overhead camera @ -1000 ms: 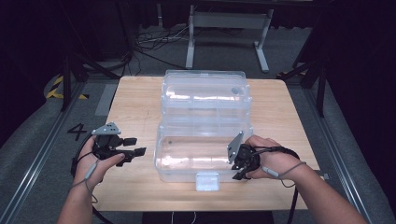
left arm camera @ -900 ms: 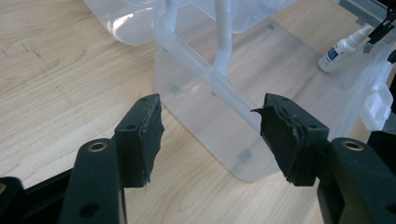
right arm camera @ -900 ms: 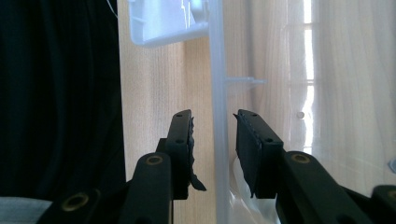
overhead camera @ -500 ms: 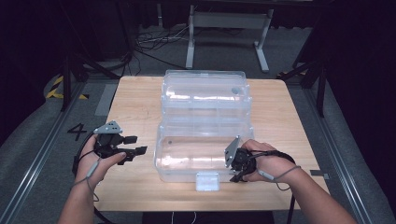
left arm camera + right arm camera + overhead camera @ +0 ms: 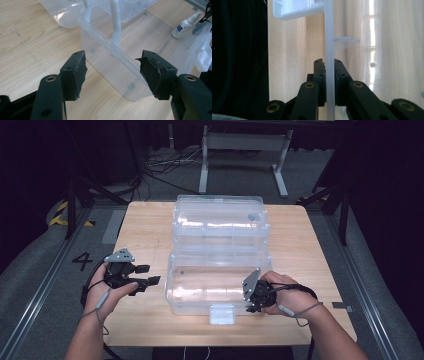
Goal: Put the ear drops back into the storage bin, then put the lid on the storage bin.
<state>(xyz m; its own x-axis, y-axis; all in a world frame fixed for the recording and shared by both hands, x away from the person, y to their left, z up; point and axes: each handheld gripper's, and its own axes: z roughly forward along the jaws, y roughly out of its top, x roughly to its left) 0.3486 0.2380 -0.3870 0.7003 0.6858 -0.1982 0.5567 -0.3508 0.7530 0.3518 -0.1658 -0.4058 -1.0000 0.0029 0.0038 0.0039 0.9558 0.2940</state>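
Clear plastic storage box [image 5: 215, 285] sits mid-table on the wooden table [image 5: 150, 225], its lid [image 5: 220, 220] hinged open and lying flat on the far side. White latch tab [image 5: 223, 314] at the near front edge.

Right gripper [image 5: 254, 296] is at the box's near right corner; in the right gripper view its jaws are clamped narrow on the thin clear front wall [image 5: 329, 50], pads touching both faces.

Left gripper [image 5: 145, 280] is held just left of the box, apart from it, jaws spread wide and holding nothing; the left gripper view looks over the box's left corner [image 5: 112, 57]. A small white dropper bottle [image 5: 183, 25] lies inside near the far wall.

Judgement: step is steadying or shifting the box. The wall is thin and flexible, so keep the grip low near the corner, pull along the table rather than twisting, and bring the left gripper onto the left rim before any lift.
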